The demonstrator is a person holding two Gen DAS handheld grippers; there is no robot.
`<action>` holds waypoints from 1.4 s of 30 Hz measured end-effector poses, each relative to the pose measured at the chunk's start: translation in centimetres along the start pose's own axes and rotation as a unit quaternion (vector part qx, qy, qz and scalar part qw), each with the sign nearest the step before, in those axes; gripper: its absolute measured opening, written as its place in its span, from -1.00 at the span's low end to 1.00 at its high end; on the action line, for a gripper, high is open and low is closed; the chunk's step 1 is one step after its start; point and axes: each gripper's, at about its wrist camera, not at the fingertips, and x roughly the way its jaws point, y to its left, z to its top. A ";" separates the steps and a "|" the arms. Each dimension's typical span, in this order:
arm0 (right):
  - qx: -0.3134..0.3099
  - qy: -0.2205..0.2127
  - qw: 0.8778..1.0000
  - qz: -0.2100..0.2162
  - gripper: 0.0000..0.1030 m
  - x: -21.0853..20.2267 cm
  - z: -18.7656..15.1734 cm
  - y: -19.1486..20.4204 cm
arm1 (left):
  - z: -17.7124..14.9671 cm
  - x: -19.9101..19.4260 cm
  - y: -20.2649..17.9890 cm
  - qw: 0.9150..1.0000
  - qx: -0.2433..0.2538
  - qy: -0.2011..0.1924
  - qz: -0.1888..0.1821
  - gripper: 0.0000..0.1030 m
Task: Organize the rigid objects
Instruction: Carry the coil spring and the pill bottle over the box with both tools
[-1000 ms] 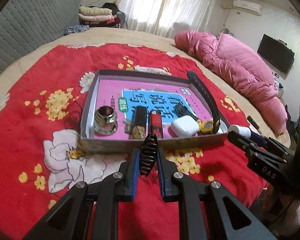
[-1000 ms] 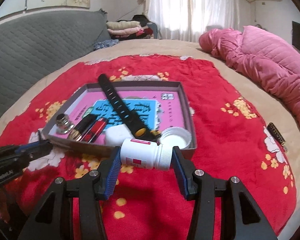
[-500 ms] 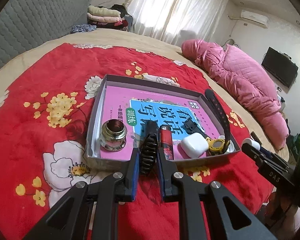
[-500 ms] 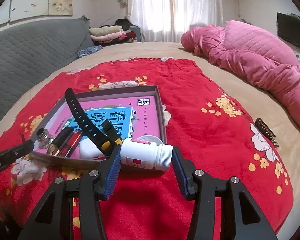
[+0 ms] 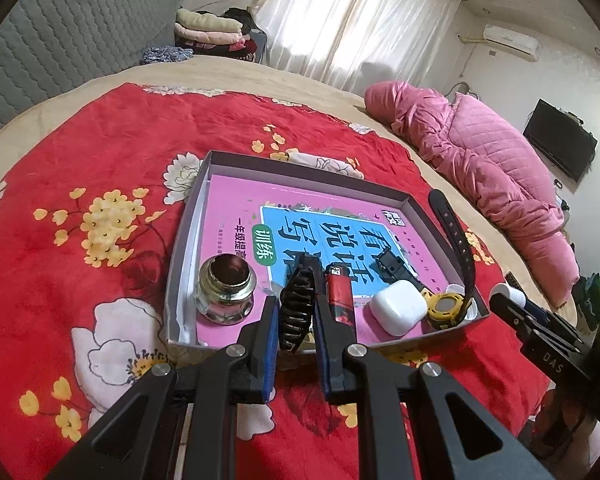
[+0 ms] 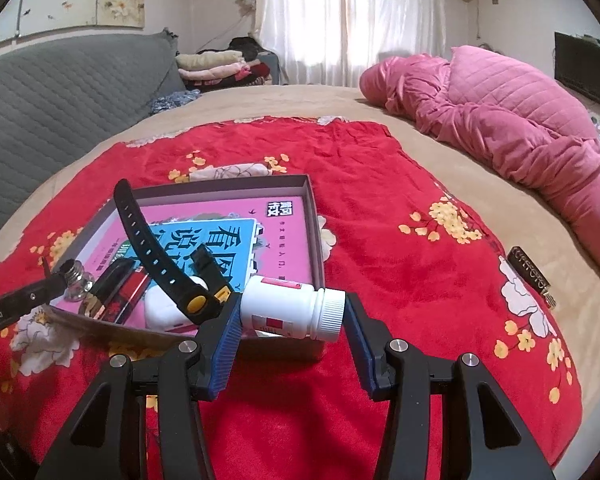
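A shallow grey box [image 5: 188, 240] [image 6: 315, 240] with a pink booklet lining it lies on the red flowered blanket. Inside it are a metal cap [image 5: 226, 289], a red lighter [image 5: 339, 295], a white earbud case [image 5: 399, 307] and a yellow-faced watch with a black strap [image 5: 446, 307] [image 6: 156, 260]. My left gripper [image 5: 296, 332] is shut on a black hair claw clip [image 5: 298, 304], held over the box's near wall. My right gripper [image 6: 292, 320] is shut on a white pill bottle [image 6: 292, 307] lying sideways, just above the box's near right corner.
A dark patterned small object [image 6: 527, 272] lies on the blanket's right edge. A pink quilt [image 6: 500, 128] is heaped at the back right of the bed. Folded clothes [image 5: 212, 34] sit by the grey headboard. The right gripper shows at the left view's right edge [image 5: 540, 332].
Both grippers have moved forward toward the box, each still holding its object. The clip now hangs over the box's near wall, and the bottle has reached the box's near right corner.
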 end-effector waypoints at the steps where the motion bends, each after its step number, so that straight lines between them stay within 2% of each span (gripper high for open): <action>1: -0.002 0.001 1.000 -0.002 -0.01 0.1 0.0 0.0 | 0.0 0.1 0.0 1.000 0.000 0.000 0.001 -0.67; 12: -0.008 0.001 1.000 -0.018 -0.01 1.1 0.7 -0.3 | 0.2 2.7 0.7 1.000 -0.007 0.017 0.004 -0.67; 22: -0.010 0.008 0.999 -0.033 -0.01 2.1 1.1 -0.7 | 0.6 3.6 0.9 1.000 -0.002 0.015 0.005 -0.67; 30: -0.025 0.030 0.999 -0.029 0.00 3.5 1.2 0.1 | 0.7 3.6 0.8 1.000 0.001 0.015 0.009 -0.67; 42: -0.071 0.061 0.995 -0.045 0.00 4.9 0.8 1.4 | 0.6 4.1 0.5 0.999 0.009 0.023 0.021 -0.67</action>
